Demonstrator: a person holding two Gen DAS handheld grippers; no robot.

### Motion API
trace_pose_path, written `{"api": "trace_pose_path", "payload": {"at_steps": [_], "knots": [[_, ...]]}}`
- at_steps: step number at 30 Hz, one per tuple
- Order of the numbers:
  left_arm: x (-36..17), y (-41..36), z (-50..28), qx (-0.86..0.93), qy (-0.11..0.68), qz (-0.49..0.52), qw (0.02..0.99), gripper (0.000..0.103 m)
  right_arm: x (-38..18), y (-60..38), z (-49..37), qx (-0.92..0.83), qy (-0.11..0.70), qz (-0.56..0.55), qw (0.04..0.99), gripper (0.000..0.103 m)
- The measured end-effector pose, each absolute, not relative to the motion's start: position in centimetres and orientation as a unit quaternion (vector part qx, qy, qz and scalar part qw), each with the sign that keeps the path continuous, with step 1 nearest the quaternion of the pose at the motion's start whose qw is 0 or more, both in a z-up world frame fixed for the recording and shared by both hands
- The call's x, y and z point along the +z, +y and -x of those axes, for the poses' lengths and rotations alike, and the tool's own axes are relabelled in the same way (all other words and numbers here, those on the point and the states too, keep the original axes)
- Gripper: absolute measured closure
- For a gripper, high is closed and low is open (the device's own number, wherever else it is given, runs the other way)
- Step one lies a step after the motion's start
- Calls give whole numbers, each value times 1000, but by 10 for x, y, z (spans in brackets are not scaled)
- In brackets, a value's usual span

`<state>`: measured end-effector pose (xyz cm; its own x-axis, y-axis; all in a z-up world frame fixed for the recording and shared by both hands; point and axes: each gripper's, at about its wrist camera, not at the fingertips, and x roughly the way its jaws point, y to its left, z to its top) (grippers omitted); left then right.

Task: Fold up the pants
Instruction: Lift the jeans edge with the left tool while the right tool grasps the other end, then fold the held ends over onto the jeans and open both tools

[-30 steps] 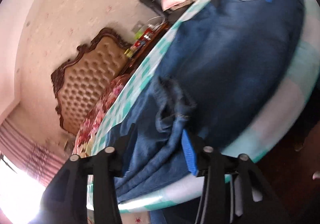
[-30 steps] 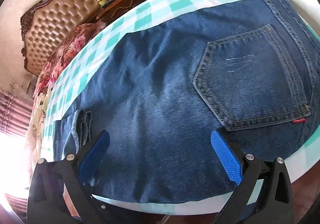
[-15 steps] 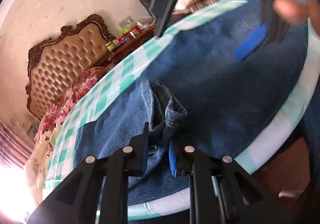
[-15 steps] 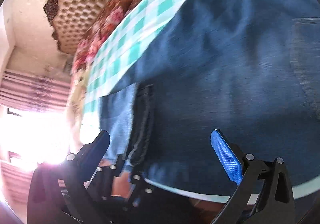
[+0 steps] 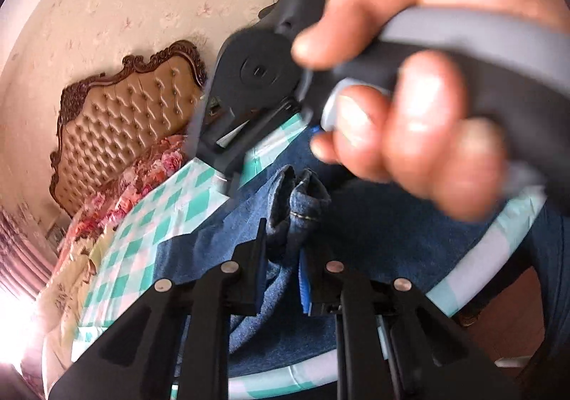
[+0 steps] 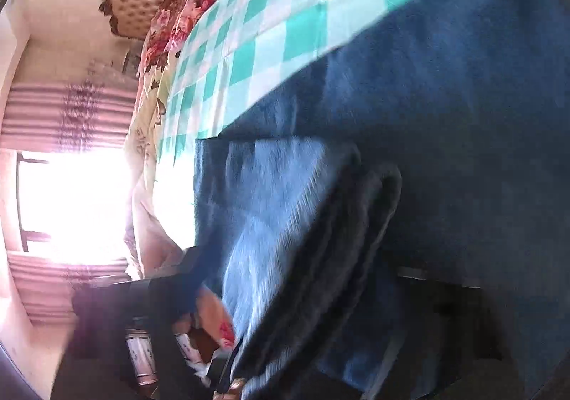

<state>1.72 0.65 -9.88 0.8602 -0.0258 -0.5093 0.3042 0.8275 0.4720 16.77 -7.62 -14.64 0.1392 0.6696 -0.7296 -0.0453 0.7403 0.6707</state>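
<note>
Dark blue jeans (image 5: 374, 221) lie across a table with a green-and-white check cloth (image 5: 171, 207). My left gripper (image 5: 283, 275) is shut on the bunched leg hems and holds them a little above the cloth. In the left wrist view a hand (image 5: 409, 136) holds my right gripper (image 5: 274, 161) just beyond the raised hems, pointing down at the jeans. The right wrist view is blurred, with folded denim (image 6: 302, 239) filling it up close. The right jaws are closing, and denim hides its fingers there, so I cannot tell whether the pads press on cloth.
A bed with a tufted brown headboard (image 5: 124, 122) and floral bedding (image 5: 142, 179) stands beyond the table. A bright window with pink curtains (image 6: 71, 204) is at the left. The table's near edge and brown floor (image 5: 498, 321) show at the lower right.
The left jaws shut on the bunched hems and lifted them. The right gripper swept left along the jeans from the back pocket to the leg ends, and its hand now fills the left view.
</note>
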Motion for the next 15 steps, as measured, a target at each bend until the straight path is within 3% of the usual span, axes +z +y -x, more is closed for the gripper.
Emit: {"api": "trace_pose_path", "payload": {"at_steps": [1,3,7,13,15], "knots": [[-99,3,-15,-86,245,-286,922,89,-141,-80,-167,255,595,-247,721,87],[-96,-13,-8,-87,226,-311,919,89,-132,-95,-163,263,574,-245,736,93],[-96,-60,1,-124,214,-328,912,89,-123,-148,-153,248,551,-239,760,93],[-146,-118,0,-158,242,-380,879,86,-156,-188,-151,224,571,-206,762,93],[-148,-117,0,-156,245,-381,878,80,-155,-189,-152,228,571,-207,761,85]]}}
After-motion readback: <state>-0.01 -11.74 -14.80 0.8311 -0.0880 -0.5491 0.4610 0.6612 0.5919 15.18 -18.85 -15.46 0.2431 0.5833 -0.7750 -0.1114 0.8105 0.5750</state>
